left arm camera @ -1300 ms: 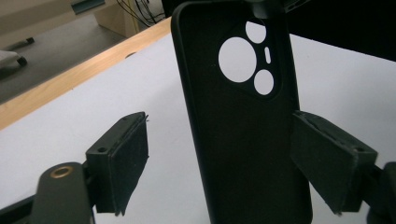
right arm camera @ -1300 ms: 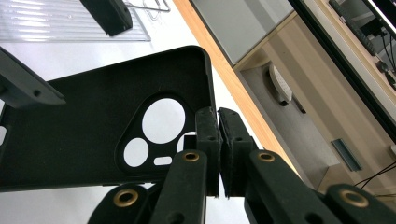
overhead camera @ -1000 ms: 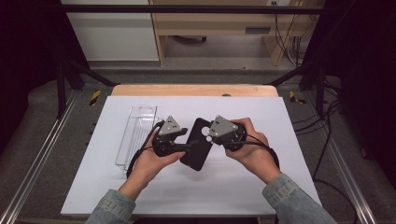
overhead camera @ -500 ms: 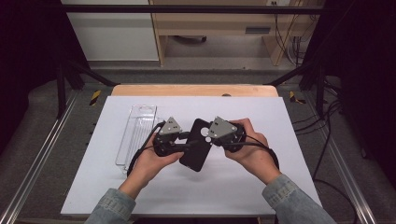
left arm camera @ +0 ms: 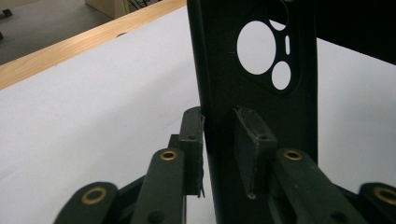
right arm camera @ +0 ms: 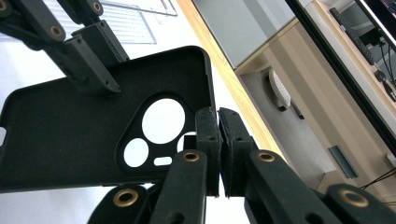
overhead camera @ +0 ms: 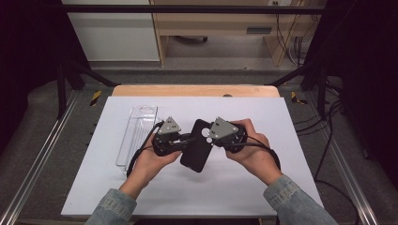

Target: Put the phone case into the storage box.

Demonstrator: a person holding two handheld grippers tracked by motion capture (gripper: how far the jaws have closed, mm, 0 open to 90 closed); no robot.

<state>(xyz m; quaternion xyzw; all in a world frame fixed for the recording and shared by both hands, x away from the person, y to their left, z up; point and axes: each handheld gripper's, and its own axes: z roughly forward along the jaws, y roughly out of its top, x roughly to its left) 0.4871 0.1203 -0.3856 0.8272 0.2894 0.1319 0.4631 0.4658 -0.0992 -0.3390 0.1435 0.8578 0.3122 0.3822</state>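
A black phone case (overhead camera: pixel 197 147) with camera cut-outs hangs above the white sheet (overhead camera: pixel 141 197), between my two grippers. My right gripper (overhead camera: pixel 210 138) is shut on the rim beside the cut-outs, and the right gripper view has its pads (right arm camera: pixel 208 135) pinching that rim of the case (right arm camera: pixel 70 140). My left gripper (overhead camera: pixel 187 140) straddles the opposite long edge. Its jaws have just been closing. In the left gripper view one pad (left arm camera: pixel 192 135) touches the outside of the case (left arm camera: pixel 252 93), while the other stands a little off the inside. The left gripper (right arm camera: pixel 93 60) also appears at the top left of the right gripper view.
A clear plastic tray (overhead camera: pixel 138 133) lies on the sheet to the left of my left hand. The wooden table edge (overhead camera: pixel 195 90) runs along the back. Metal rails (overhead camera: pixel 42 159) flank the table, and a shelf unit (overhead camera: pixel 216 28) stands beyond it.
The left gripper's jaws have drawn closer together around the case's edge. Both hands and the case have stayed in place.
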